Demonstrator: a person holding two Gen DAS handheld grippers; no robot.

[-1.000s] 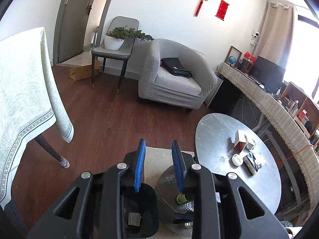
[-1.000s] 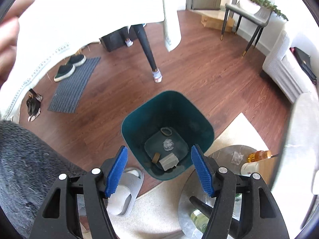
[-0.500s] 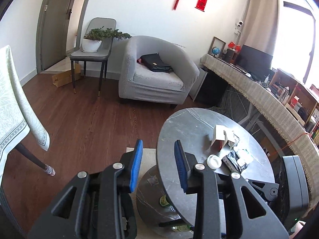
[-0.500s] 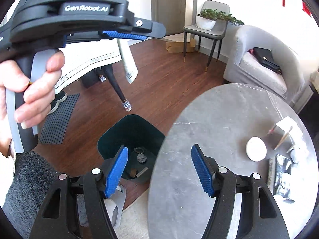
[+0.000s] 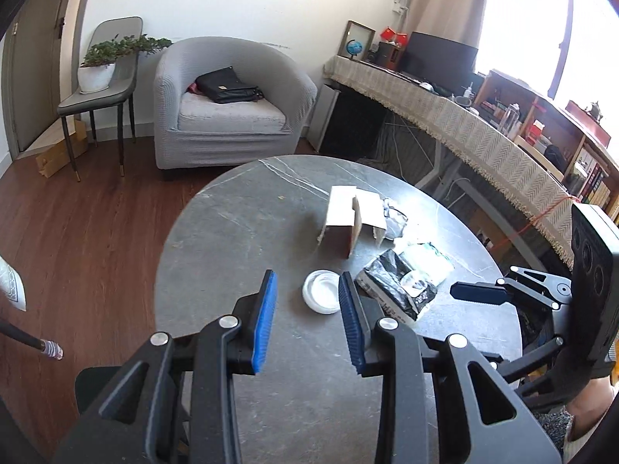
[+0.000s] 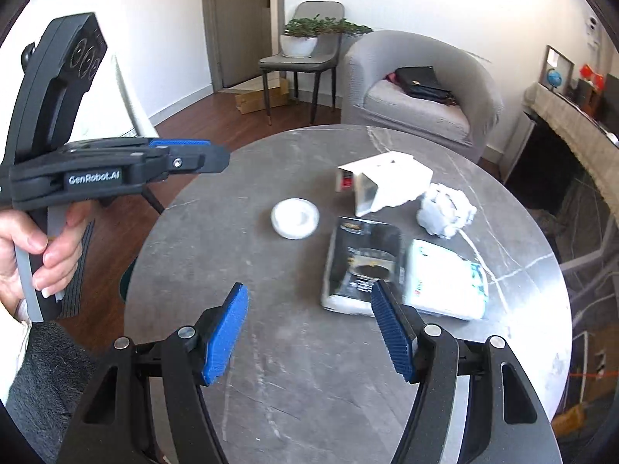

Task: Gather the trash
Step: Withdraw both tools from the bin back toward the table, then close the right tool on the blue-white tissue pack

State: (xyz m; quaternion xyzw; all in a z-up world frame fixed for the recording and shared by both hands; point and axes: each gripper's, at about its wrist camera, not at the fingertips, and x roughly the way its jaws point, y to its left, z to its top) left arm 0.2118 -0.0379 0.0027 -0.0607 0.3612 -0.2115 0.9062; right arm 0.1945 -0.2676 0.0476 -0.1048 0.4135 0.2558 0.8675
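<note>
Reaching, left wrist view: left gripper [image 5: 305, 309] released, empty, aimed at small round white plastic lid [image 5: 322, 291] lying flat near middle of round grey marble table [image 5: 216, 232].
Trash pile: torn white cardboard box [image 5: 350, 218], black-and-white foil wrapper [image 5: 390, 284] toward far right edge.
Next move: lowering over lid, clenching across rim.
Right wrist view: right gripper [image 6: 309, 338] released, empty, over near edge.
Wrapper axis: long side running near-to-far, just beside white plastic pack [image 6: 445, 282], crumpled tissue [image 6: 445, 210] beyond.
</note>
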